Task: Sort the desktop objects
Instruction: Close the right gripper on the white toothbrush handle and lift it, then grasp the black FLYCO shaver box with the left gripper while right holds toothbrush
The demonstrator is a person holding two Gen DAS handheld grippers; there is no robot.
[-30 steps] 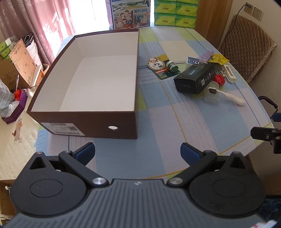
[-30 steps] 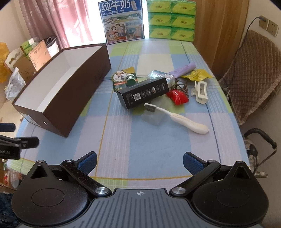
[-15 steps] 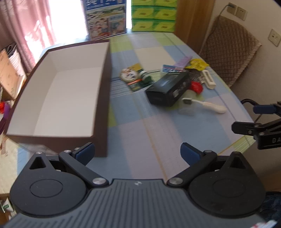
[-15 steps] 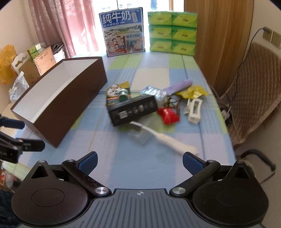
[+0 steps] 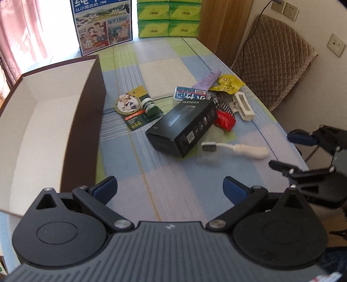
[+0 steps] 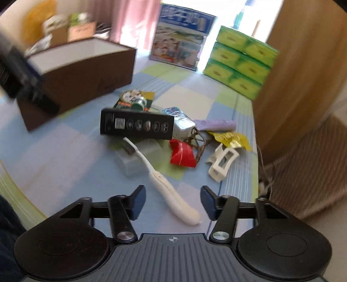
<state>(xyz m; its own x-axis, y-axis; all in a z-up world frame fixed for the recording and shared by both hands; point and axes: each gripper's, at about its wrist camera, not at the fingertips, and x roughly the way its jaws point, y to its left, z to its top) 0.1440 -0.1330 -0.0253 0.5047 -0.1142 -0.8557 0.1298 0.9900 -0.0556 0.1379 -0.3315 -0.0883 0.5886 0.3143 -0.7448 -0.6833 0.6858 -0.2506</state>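
The white toothbrush (image 6: 164,180) is seen lying on the checked tablecloth (image 6: 65,156), its bristle head resting on a clear plastic case (image 6: 138,156) and its handle reaching in between the fingers of the right gripper (image 6: 172,202). Those jaws were spread to their widest a second ago with bare cloth between them; now they are partly drawn in and are closing, with the handle between them, though the pads are not yet pressed on it. The right view has also rolled and dropped closer to the clutter since then.

The left gripper (image 5: 170,188) is held wide open with nothing between its jaws. A second ago the brown box (image 5: 86,121) filled the middle of its view; now the box sits to the left and the pile is centred.

Just beyond the toothbrush head a black carton (image 6: 136,127) lies across the table, touching the case. A red wrapper (image 6: 182,154) lies beside the case, with a striped hair clip (image 5: 223,104) and a white hair clip (image 6: 222,162) further right. Behind these a silvery-blue packet (image 6: 182,123), a lilac tube (image 6: 216,124) and a yellow packet (image 6: 232,138) are crowded together. A green carded item (image 5: 136,108) lies between the carton and the box.

At the far end of the table a milk carton case (image 5: 102,23) and stacked green tissue packs (image 5: 169,19) are stood. A quilted chair (image 5: 273,63) stands at the right edge.
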